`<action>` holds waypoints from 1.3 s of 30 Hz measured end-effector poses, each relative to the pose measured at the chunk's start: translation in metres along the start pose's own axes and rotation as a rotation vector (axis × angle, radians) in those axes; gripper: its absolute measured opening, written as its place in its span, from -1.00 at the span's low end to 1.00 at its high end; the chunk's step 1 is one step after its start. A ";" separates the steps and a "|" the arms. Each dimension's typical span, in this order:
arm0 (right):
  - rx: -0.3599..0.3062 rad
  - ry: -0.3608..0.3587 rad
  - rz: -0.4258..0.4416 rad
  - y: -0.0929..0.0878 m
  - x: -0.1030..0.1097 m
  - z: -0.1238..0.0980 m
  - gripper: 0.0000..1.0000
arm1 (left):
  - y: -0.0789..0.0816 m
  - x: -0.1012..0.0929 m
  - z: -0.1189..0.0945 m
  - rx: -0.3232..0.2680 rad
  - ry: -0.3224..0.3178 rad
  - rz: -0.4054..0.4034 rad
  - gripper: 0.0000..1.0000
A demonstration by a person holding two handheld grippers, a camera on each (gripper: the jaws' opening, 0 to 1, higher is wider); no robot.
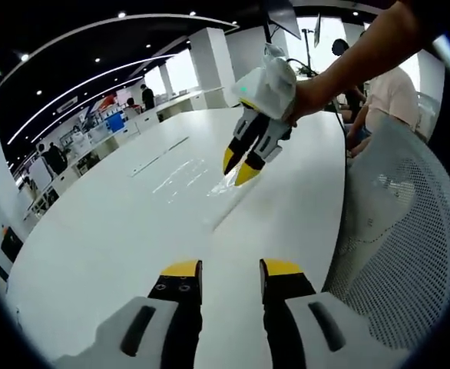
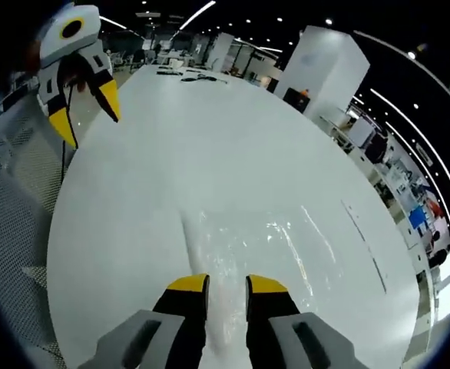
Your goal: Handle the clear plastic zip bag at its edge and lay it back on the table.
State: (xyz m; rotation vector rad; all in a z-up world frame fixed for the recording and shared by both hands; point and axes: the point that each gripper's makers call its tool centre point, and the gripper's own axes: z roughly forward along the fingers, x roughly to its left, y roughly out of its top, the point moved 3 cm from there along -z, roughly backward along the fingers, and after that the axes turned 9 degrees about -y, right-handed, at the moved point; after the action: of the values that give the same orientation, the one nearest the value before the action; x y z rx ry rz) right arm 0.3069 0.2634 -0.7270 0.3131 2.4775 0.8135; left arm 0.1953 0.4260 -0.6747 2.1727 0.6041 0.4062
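The clear plastic zip bag (image 2: 263, 238) lies flat on the white table (image 2: 210, 138), glinting under the lights. Its near edge runs in between the jaws of my right gripper (image 2: 226, 284), which stand apart just above it. In the left gripper view a person's hand holds that right gripper (image 1: 239, 167) tips-down at the near corner of the bag (image 1: 183, 178). My left gripper (image 1: 231, 269) is open and holds nothing, a little back from the bag above the table. In the right gripper view the left gripper (image 2: 85, 114) hangs at the upper left over the table's edge.
A white mesh chair (image 1: 402, 231) stands against the table's side near both grippers. Thin flat strips (image 2: 359, 227) lie beyond the bag. Small dark items (image 2: 186, 74) sit at the table's far end. People stand behind the chair (image 1: 386, 92).
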 end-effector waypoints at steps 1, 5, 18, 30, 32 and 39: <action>-0.001 0.001 0.005 0.000 0.000 0.000 -0.60 | 0.000 0.000 0.000 0.000 0.001 0.000 -0.45; -0.013 -0.007 0.019 0.004 -0.002 -0.005 -0.56 | 0.002 0.001 -0.001 -0.004 0.006 -0.003 -0.42; -0.074 -0.050 0.157 0.017 0.000 -0.038 -0.23 | 0.002 0.002 -0.004 -0.015 0.017 -0.022 -0.38; -0.117 -0.087 0.205 0.015 -0.001 -0.055 -0.09 | 0.002 0.004 -0.005 -0.023 0.027 -0.037 -0.30; -0.122 -0.091 0.223 0.014 -0.001 -0.057 -0.07 | 0.003 0.005 -0.005 -0.026 0.028 -0.043 -0.27; -0.122 -0.095 0.258 0.009 0.006 -0.062 0.05 | 0.001 0.004 -0.007 -0.026 0.026 -0.051 -0.22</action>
State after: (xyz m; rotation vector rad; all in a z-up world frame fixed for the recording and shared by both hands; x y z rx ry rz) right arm 0.2694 0.2425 -0.6806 0.6221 2.3166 1.0244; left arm 0.1954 0.4315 -0.6693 2.1259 0.6632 0.4131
